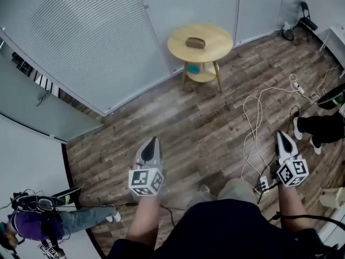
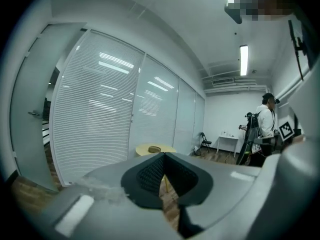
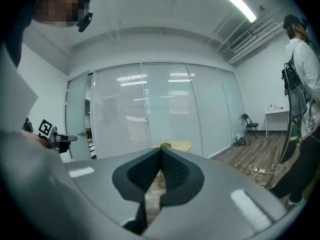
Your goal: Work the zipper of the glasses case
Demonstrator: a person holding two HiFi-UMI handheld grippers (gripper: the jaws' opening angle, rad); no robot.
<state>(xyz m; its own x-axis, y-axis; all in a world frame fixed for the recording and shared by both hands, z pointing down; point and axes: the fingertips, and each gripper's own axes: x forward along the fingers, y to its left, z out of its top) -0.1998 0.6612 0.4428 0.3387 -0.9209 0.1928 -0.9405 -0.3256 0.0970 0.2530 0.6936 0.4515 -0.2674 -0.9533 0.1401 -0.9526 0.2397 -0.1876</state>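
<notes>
A dark brown glasses case lies on the round wooden table far ahead across the room. It shows small on the tabletop in the left gripper view as the case and in the right gripper view as the case. My left gripper is held out over the wood floor, shut and empty. My right gripper points forward at the right, also shut with nothing in it. Both are far short of the table.
The table has a lower shelf with a teal object. White cables and a power strip trail over the floor at the right. Glass walls with blinds run behind. People stand at the left and right. A folding chair is far right.
</notes>
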